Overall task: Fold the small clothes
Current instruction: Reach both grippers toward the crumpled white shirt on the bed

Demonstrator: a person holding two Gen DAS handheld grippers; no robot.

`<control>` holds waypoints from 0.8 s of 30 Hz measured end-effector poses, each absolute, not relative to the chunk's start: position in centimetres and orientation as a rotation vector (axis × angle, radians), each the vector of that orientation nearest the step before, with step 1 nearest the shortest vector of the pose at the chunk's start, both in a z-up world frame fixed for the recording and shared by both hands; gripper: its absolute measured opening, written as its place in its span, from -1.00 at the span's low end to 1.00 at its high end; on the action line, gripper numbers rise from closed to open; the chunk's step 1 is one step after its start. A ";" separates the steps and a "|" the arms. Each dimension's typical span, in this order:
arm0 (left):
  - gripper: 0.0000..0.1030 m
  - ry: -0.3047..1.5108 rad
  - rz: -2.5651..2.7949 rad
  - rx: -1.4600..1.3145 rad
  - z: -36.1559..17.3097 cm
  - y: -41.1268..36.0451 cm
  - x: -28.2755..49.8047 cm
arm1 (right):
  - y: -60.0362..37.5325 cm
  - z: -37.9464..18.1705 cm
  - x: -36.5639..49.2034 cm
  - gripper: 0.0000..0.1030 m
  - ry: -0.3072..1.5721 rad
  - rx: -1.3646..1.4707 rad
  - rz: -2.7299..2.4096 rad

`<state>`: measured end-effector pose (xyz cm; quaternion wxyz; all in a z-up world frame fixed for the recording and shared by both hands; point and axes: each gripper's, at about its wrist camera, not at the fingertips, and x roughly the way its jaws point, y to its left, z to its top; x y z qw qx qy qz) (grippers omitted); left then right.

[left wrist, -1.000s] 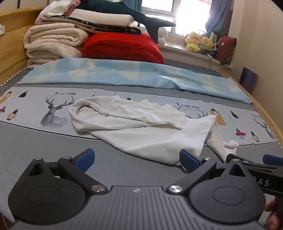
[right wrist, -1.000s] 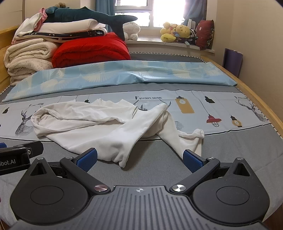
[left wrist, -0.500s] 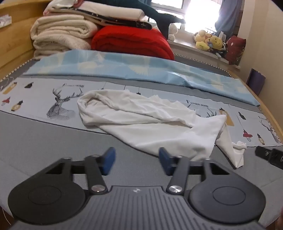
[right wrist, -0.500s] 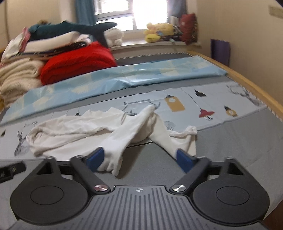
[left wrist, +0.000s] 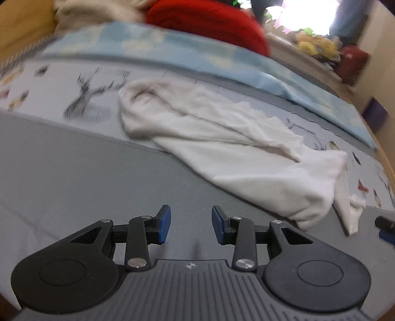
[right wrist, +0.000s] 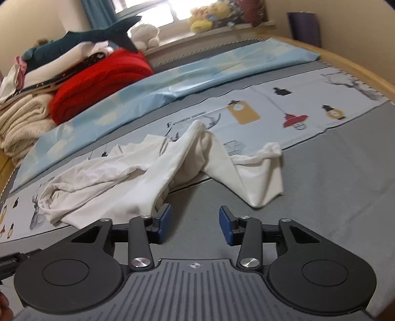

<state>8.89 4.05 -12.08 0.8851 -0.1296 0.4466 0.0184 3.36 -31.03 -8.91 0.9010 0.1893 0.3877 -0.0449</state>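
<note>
A crumpled white garment (left wrist: 222, 138) lies on the grey bed sheet (left wrist: 74, 177), stretched from upper left to lower right in the left wrist view. My left gripper (left wrist: 191, 223) hovers over bare sheet in front of the garment's near edge; its jaws are closing with nothing between them. In the right wrist view the same white garment (right wrist: 153, 172) spreads ahead, one leg or sleeve end (right wrist: 261, 182) trailing right. My right gripper (right wrist: 195, 222) sits just before the garment's near fold, jaws closing, only sheet between the blue pads. The right gripper's tip (left wrist: 385, 228) shows at the left view's right edge.
A light blue quilt (right wrist: 172, 84) runs across the bed behind the garment. Beyond it are a red blanket (right wrist: 103, 76), folded cream bedding (right wrist: 22, 121) and a dark shark plush (right wrist: 98, 37). A wooden bed edge (right wrist: 358, 66) curves along the right; soft toys (right wrist: 202, 19) line the windowsill.
Both grippers have dropped lower and moved forward toward the garment, tilting as they went. Their jaws have narrowed from wide apart to a moderate gap. The garment has not moved.
</note>
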 end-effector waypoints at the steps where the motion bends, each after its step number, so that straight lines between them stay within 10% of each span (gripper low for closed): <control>1: -0.23 0.929 0.029 -0.286 -12.2 4.3 9.1 | -31.1 -9.2 4.0 -0.02 0.821 0.398 -0.090; 16: -0.20 0.934 0.026 -0.259 -11.5 7.5 10.4 | -29.3 -16.2 15.5 0.20 0.938 0.620 -0.147; 20: -0.19 0.913 0.039 -0.279 -10.1 9.6 9.9 | -27.7 -16.5 16.4 -0.86 0.918 0.647 -0.098; 24: -0.19 0.896 0.054 -0.305 -8.9 11.4 9.2 | -25.3 -13.0 15.1 -0.89 0.777 0.529 0.081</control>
